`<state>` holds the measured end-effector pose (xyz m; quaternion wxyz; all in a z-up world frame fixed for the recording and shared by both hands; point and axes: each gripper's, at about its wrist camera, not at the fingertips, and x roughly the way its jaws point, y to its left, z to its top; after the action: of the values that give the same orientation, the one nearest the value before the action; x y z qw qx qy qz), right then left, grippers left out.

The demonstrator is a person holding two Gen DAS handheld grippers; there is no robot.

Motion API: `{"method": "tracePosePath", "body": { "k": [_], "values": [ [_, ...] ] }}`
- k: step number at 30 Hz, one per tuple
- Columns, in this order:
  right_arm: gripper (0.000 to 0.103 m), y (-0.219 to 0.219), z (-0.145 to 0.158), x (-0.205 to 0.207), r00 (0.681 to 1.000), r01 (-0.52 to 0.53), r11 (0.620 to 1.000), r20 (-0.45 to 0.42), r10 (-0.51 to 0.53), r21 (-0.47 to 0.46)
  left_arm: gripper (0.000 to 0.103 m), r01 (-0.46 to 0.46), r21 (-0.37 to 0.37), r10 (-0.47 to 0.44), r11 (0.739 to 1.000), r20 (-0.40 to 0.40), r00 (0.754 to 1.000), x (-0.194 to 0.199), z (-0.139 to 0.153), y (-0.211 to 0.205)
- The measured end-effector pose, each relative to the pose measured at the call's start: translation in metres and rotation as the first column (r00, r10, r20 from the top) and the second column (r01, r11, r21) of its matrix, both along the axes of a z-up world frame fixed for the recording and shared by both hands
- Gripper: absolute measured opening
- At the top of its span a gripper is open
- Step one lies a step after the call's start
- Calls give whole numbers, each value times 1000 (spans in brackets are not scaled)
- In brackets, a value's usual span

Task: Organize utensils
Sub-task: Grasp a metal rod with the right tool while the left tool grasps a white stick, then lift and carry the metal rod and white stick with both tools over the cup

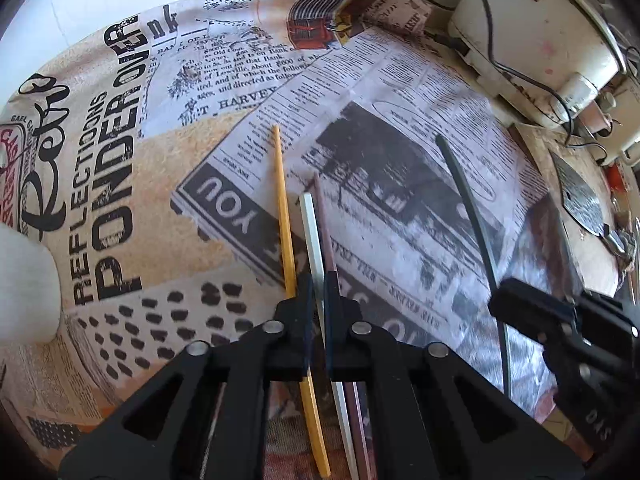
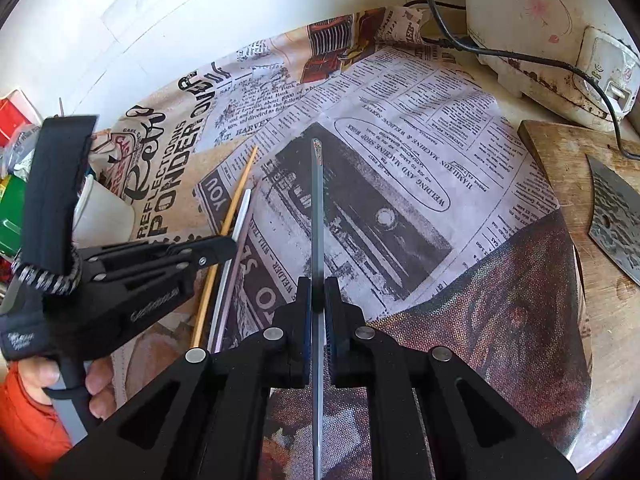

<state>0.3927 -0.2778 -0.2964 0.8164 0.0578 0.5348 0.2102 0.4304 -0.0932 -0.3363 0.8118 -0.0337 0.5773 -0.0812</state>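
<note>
While the left tool (image 1: 319, 300) is clenched on a slim white chopstick (image 1: 311, 232), the right tool (image 2: 318, 304) grips a dark grey chopstick (image 2: 317, 208) that points straight ahead. Four sticks show in all: white, grey, a yellow chopstick (image 1: 282, 200) and a mauve chopstick (image 1: 326, 224) lying just beside the white one on the newsprint-covered surface (image 1: 400, 120).
</note>
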Motion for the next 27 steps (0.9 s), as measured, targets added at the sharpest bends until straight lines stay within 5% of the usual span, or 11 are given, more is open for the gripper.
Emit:
{"method": "tracePosePath", "body": {
  "k": [7,13,21,27],
  "values": [
    [6,1,10,1,1000,-3,1000,20,3,26,7,7,46,-6,999,-11,1000,18,-5,-8],
    [6,-3,17,1,999,10,999,37,-11,36,8,-15,-19,14,1000,-45,999,30,-7,-11],
    [6,-6,30,-2,997,30,999,64,-33,44,4,4,-8,-5,1000,-62,998,31,-9,-17],
    [6,4,49,-4,993,20,999,116,-25,49,4,-13,-4,13,1000,30,999,2,20,-2]
  ]
}}
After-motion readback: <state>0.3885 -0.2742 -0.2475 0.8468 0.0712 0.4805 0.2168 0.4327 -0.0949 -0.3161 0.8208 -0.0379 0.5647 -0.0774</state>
